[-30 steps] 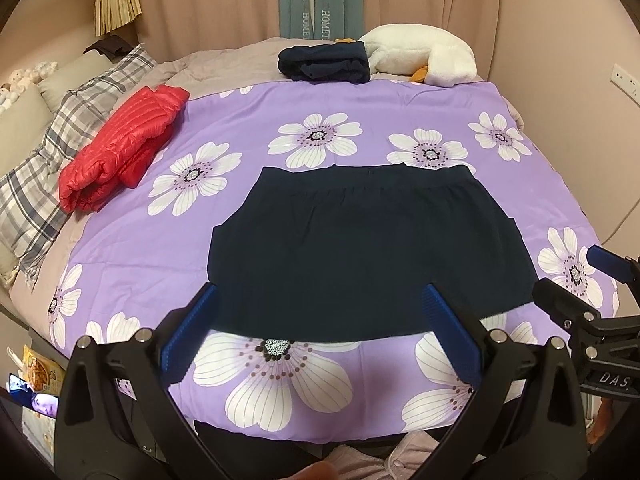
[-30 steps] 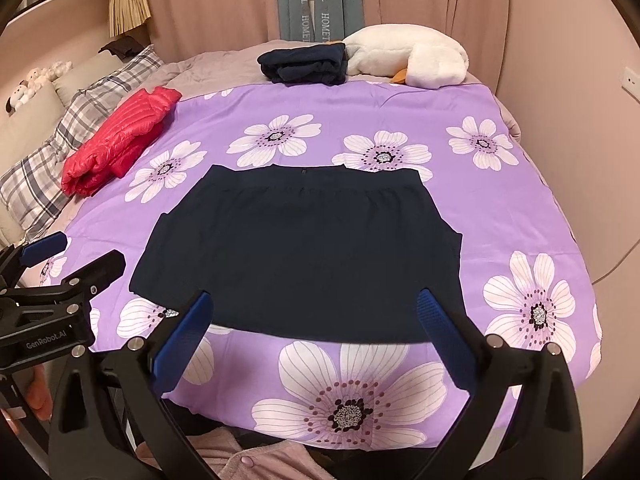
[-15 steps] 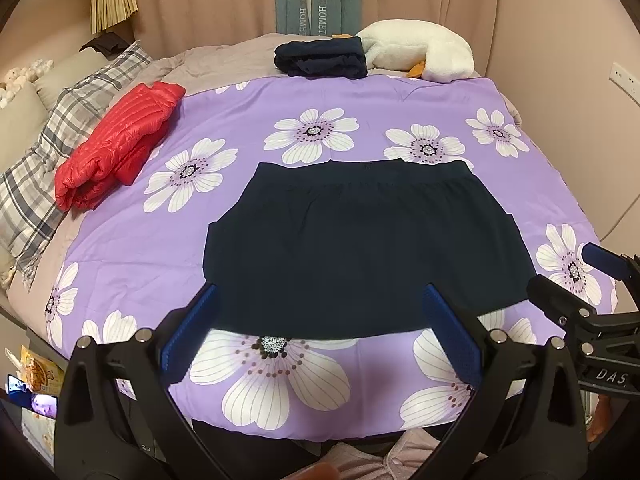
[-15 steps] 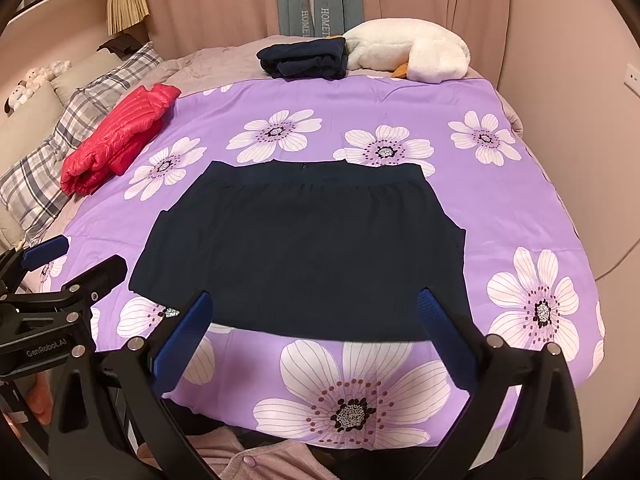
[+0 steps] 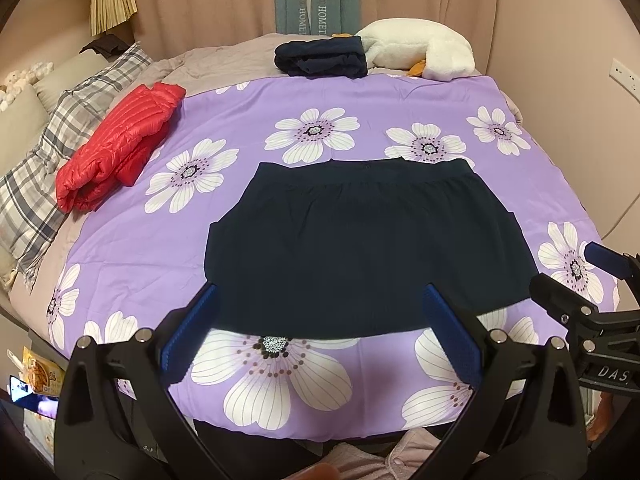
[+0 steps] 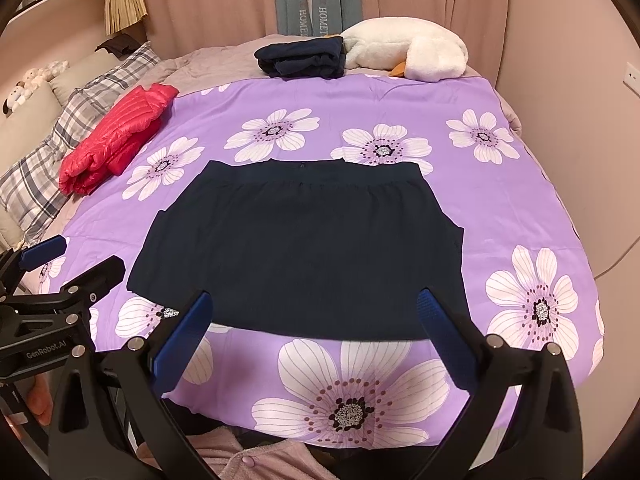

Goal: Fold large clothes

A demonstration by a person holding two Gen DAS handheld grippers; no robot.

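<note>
A dark navy skirt (image 5: 360, 240) lies flat on the purple flowered bedspread (image 5: 360, 108), waistband at the far side, hem toward me. It also shows in the right wrist view (image 6: 304, 248). My left gripper (image 5: 320, 328) is open and empty, held above the near hem. My right gripper (image 6: 312, 332) is open and empty, also above the near hem. Each gripper shows at the edge of the other's view, the right gripper (image 5: 576, 280) and the left gripper (image 6: 72, 264).
A folded red puffer jacket (image 5: 116, 144) lies at the left. A folded dark garment (image 5: 320, 58) and a white plush goose (image 5: 420, 54) lie at the far end. A plaid pillow (image 5: 48, 160) is at the far left. The wall (image 5: 580, 60) is close on the right.
Both grippers have drifted slightly; the skirt sits a little lower and nearer in both views. Nothing was grasped.
</note>
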